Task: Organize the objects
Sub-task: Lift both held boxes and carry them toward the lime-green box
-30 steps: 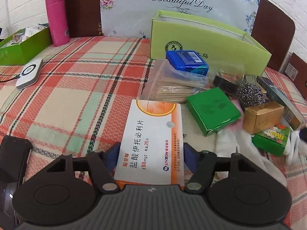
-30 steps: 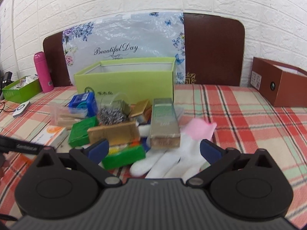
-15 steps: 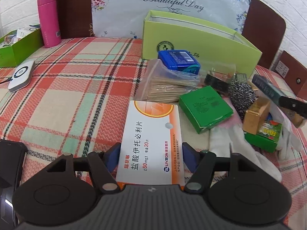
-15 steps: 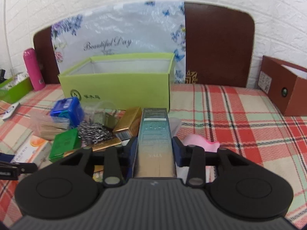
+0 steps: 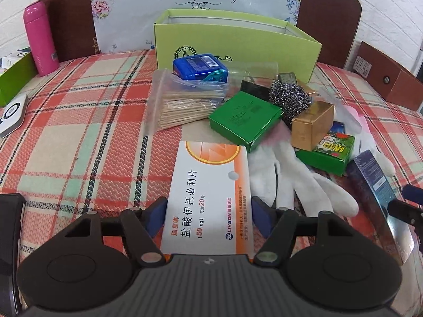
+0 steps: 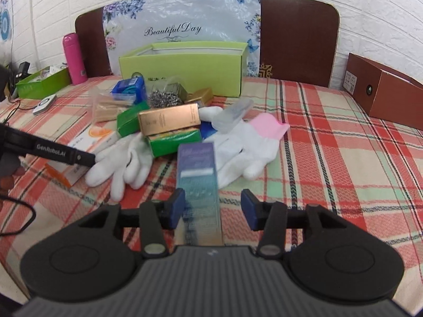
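While the left tool (image 5: 208,218) grips the white and orange medicine box (image 5: 208,198) between its blue pads, the box lies flat on the plaid desk (image 5: 79,132). Just beyond it are a bag of wooden sticks (image 5: 185,105), a green box (image 5: 244,119) and white gloves (image 5: 290,185); the lime-green open box (image 5: 238,39) stands behind them.

From the right view, the right tool (image 6: 212,208) has its jaws apart. The long teal and purple box (image 6: 198,179) touches the left pad (image 6: 177,207), with a gap to the right one. Whether it is held, I cannot tell.
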